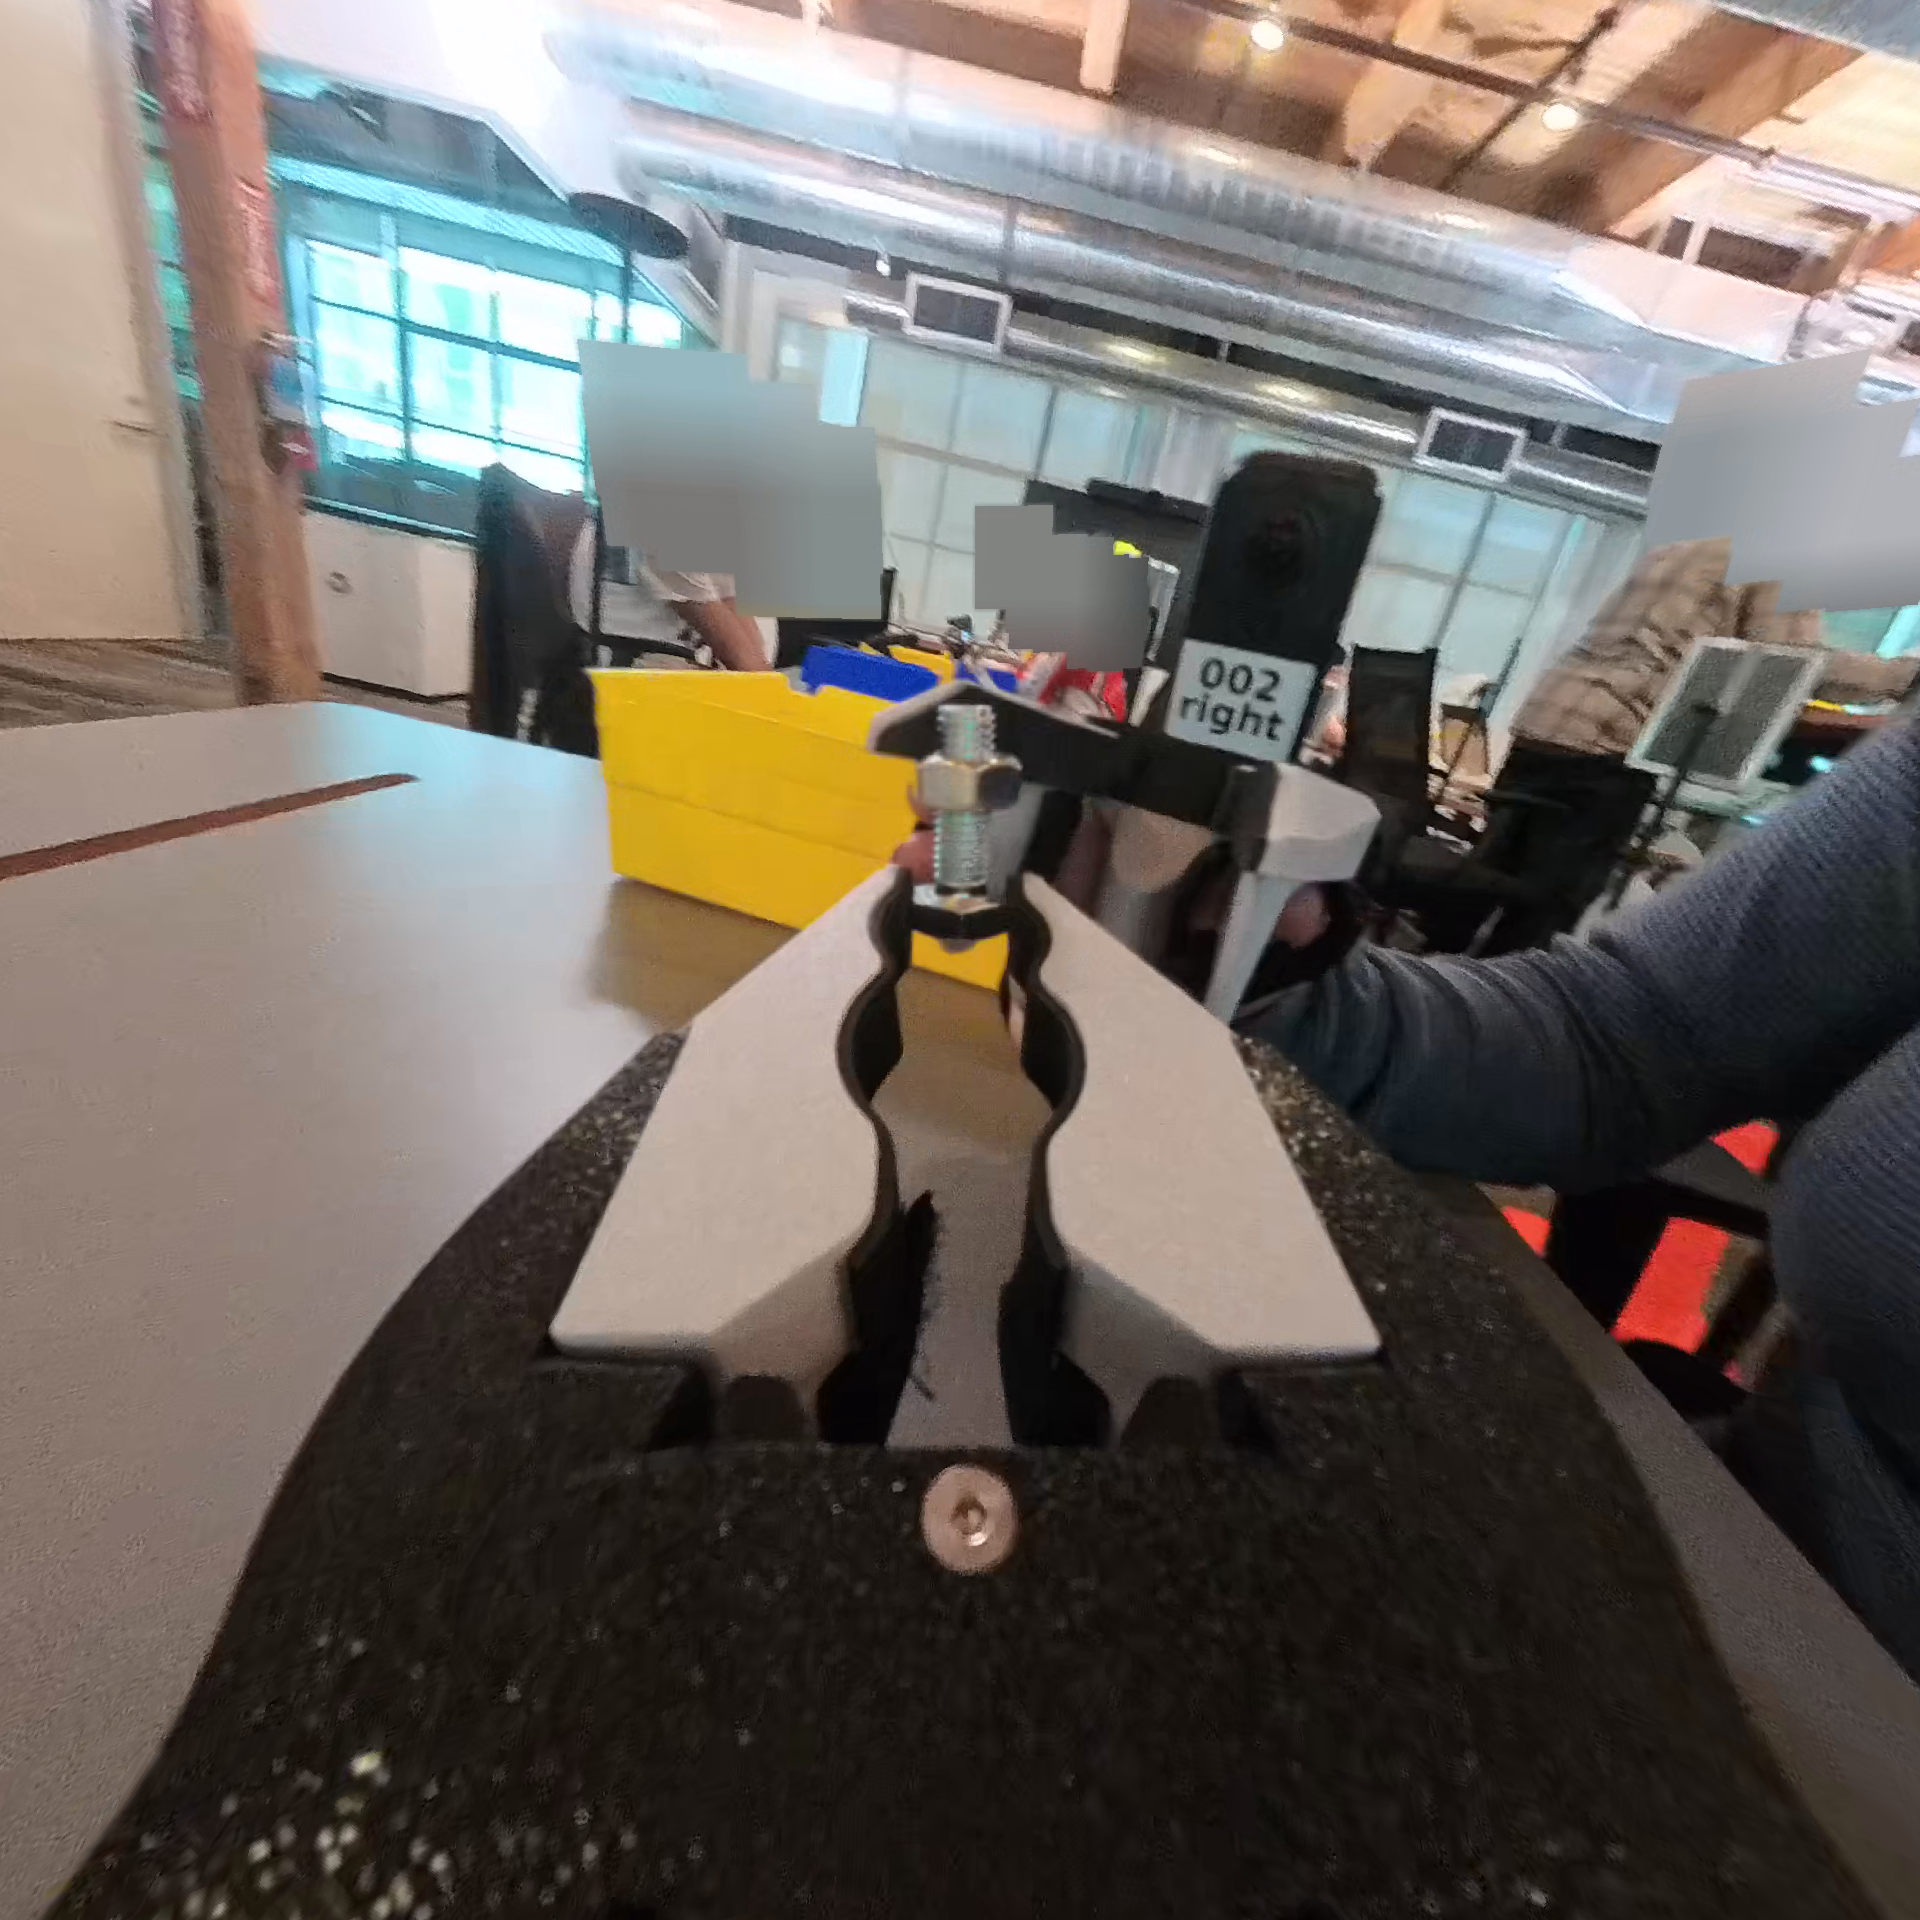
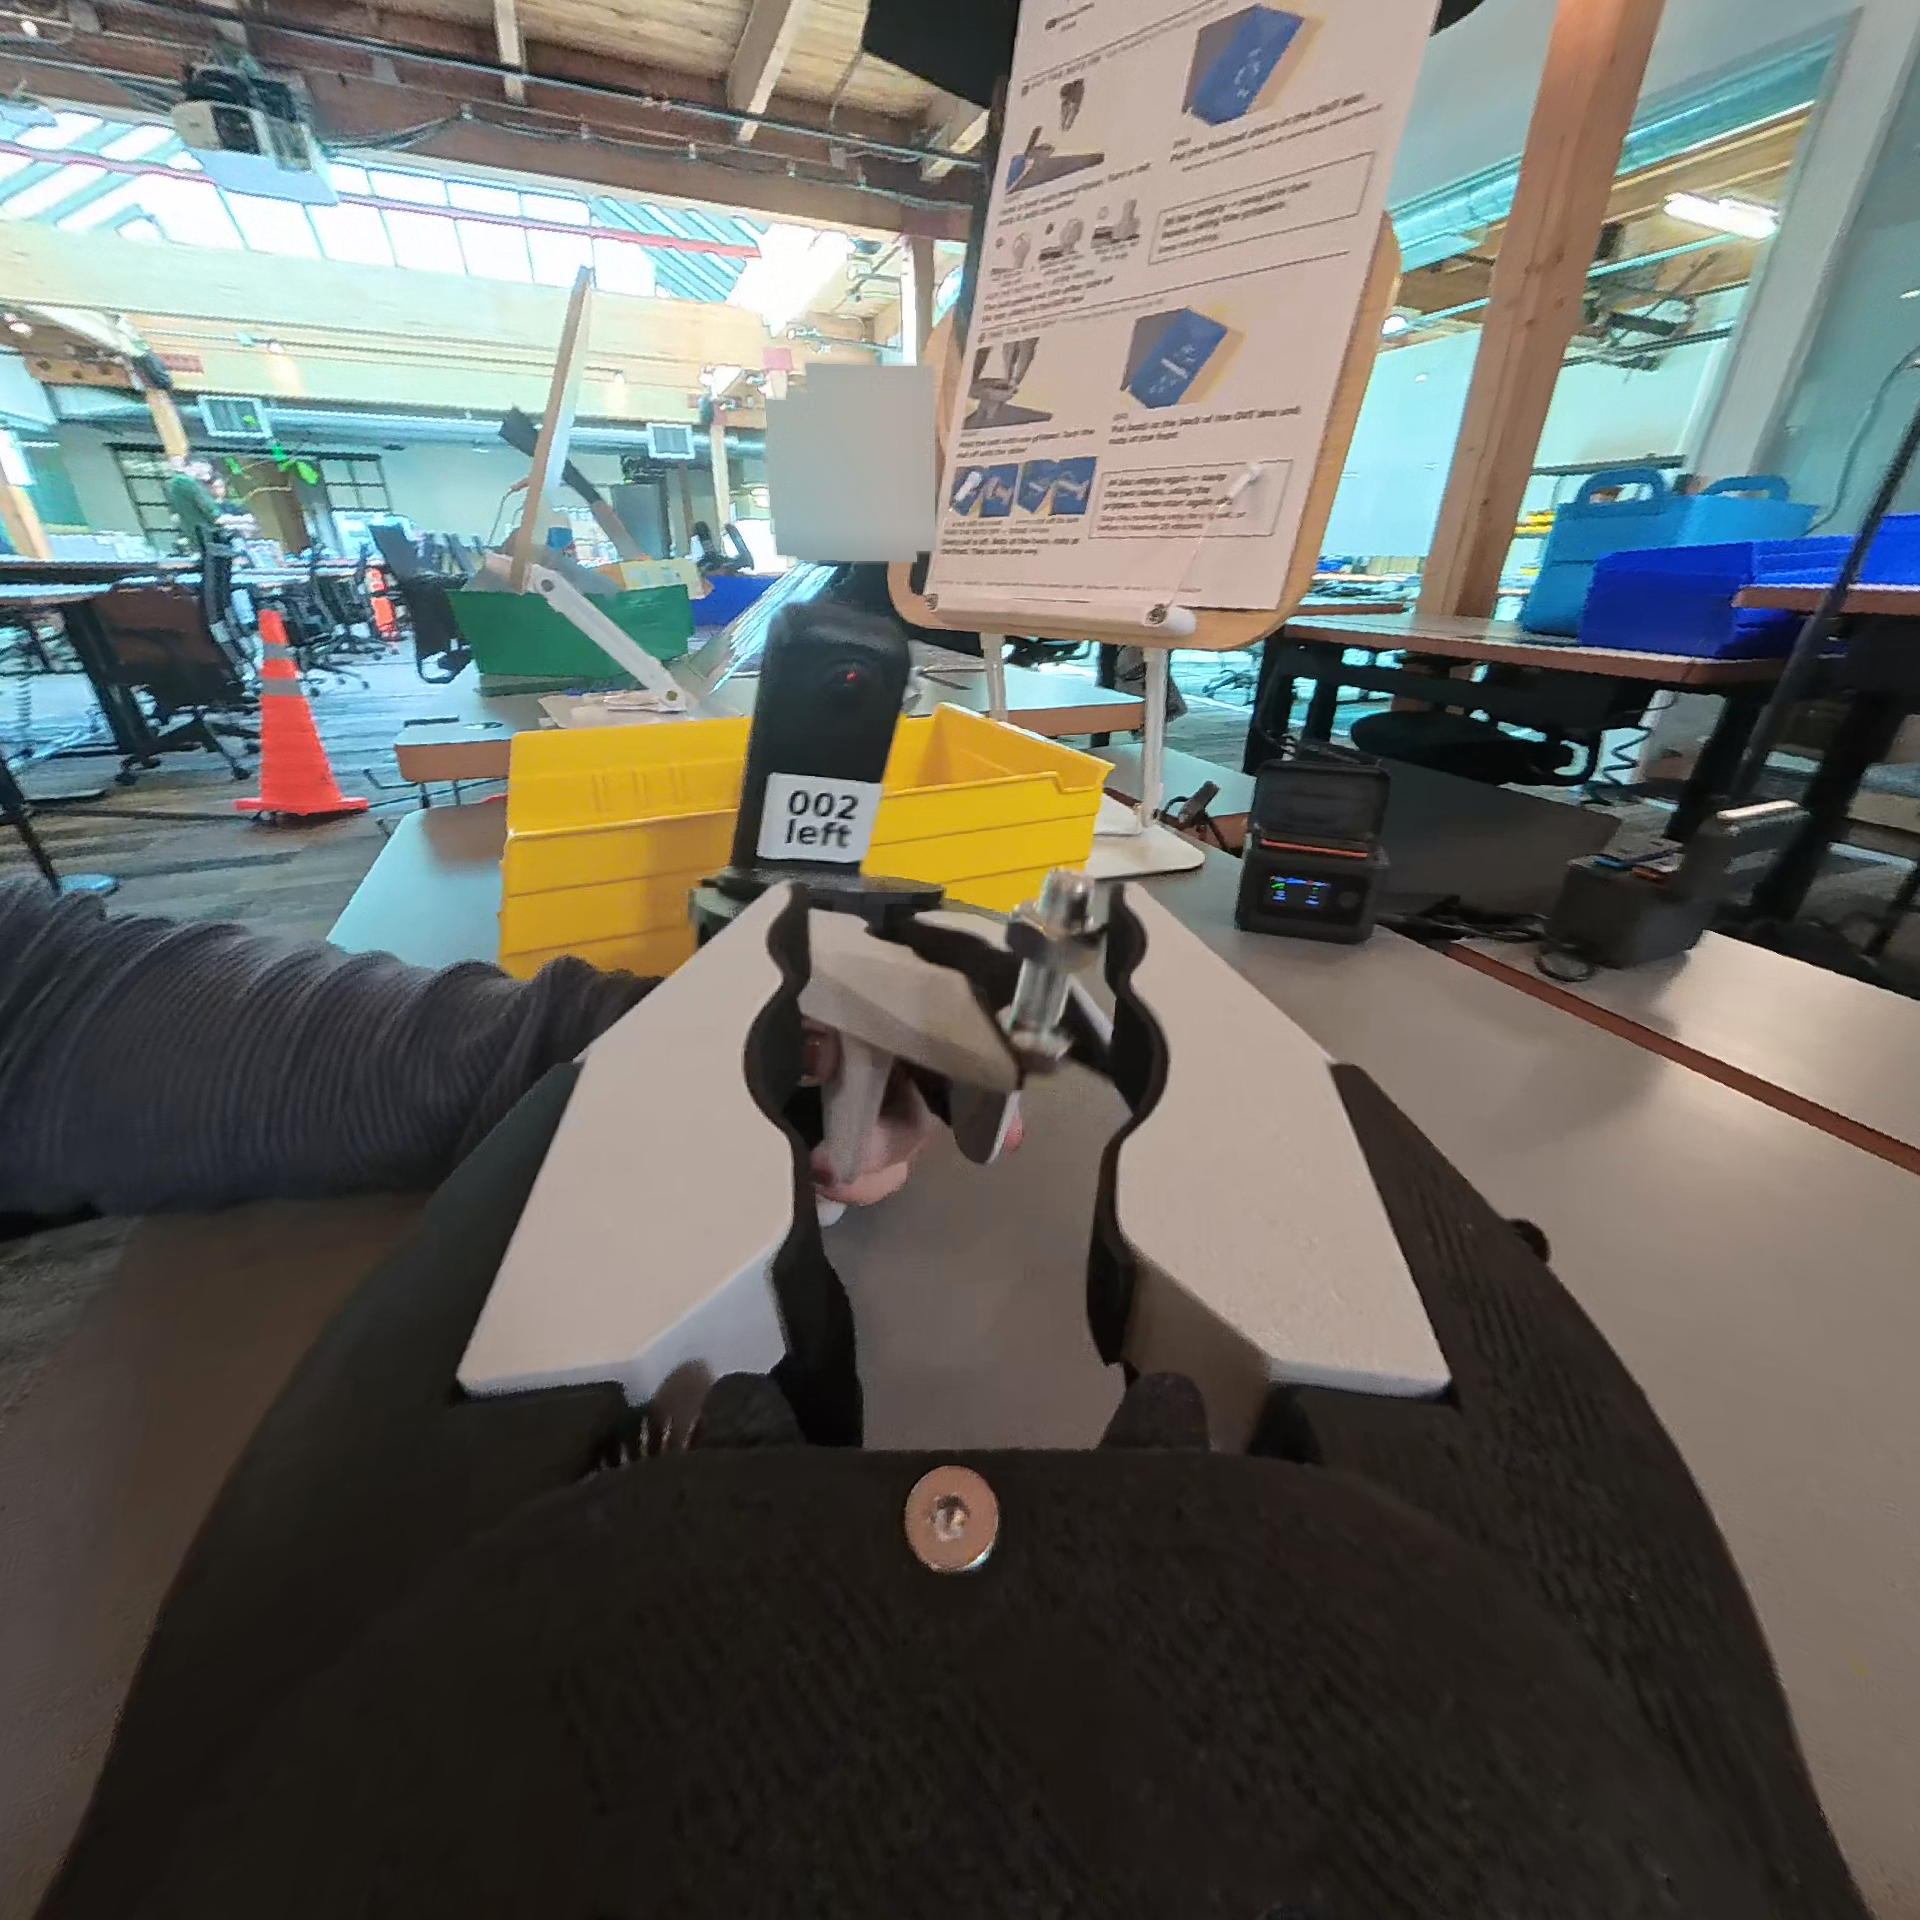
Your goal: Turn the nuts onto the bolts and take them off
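A silver bolt [image 1: 958, 854] stands upright, threads up, with a hex nut [image 1: 966, 784] partway down its shaft. My left gripper [image 1: 958, 906] is shut on the bolt's head and holds it above the grey table [image 1: 260, 1039]. My right gripper [image 1: 1174, 800] reaches in from the right at nut height. In the right wrist view, my right gripper [image 2: 951, 914] is open, its fingers wide apart. The nut [image 2: 1049, 923] and bolt [image 2: 1039, 987] lie close to its right finger. The left gripper [image 2: 1023, 1049] shows there holding the bolt head.
A yellow bin [image 1: 727, 800] stands on the table just behind the bolt; it also shows in the right wrist view [image 2: 623, 821]. An instruction board on a stand [image 2: 1143, 312] and a small black device with a screen [image 2: 1314, 862] sit at the back right. A person's dark sleeve [image 1: 1558, 1018] crosses the right side. Both grippers' tips are close together, under 4 cm apart.
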`<state>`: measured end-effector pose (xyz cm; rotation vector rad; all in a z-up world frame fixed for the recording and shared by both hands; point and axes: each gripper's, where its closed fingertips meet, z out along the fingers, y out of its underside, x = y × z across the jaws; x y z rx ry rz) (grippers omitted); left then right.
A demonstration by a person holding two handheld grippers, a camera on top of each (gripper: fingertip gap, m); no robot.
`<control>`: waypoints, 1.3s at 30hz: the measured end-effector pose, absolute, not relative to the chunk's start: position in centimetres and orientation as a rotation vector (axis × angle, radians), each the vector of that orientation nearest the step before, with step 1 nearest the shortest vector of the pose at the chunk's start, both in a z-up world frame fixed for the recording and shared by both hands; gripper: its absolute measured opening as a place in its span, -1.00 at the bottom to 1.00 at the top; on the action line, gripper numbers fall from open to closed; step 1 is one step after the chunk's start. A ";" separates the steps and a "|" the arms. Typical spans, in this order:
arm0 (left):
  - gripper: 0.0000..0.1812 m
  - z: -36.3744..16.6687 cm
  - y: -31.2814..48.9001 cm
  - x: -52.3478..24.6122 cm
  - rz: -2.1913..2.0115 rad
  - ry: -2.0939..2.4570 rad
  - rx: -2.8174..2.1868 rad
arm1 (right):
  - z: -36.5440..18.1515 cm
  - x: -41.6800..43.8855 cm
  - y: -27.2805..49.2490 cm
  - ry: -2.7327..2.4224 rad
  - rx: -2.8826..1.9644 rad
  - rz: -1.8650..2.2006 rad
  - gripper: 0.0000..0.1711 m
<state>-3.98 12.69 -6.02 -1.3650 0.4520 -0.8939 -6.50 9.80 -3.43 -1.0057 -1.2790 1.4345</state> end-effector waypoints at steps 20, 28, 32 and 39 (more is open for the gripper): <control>-0.83 -5.8 13.2 -4.9 -0.845 0.400 -1.358 | -3.3 -6.4 10.1 -1.256 -1.009 1.432 -0.36; -0.82 -6.0 12.1 -3.4 -0.933 0.502 -1.359 | -3.6 -6.6 10.2 -1.260 -1.028 1.421 -0.39; -0.82 -6.5 12.0 -2.5 -0.924 0.549 -1.382 | -3.9 -6.7 9.5 -1.298 -1.019 1.438 -0.41; -0.83 -6.2 12.9 -4.2 -0.804 0.471 -1.372 | -3.3 -6.3 10.9 -1.234 -1.047 1.451 -0.42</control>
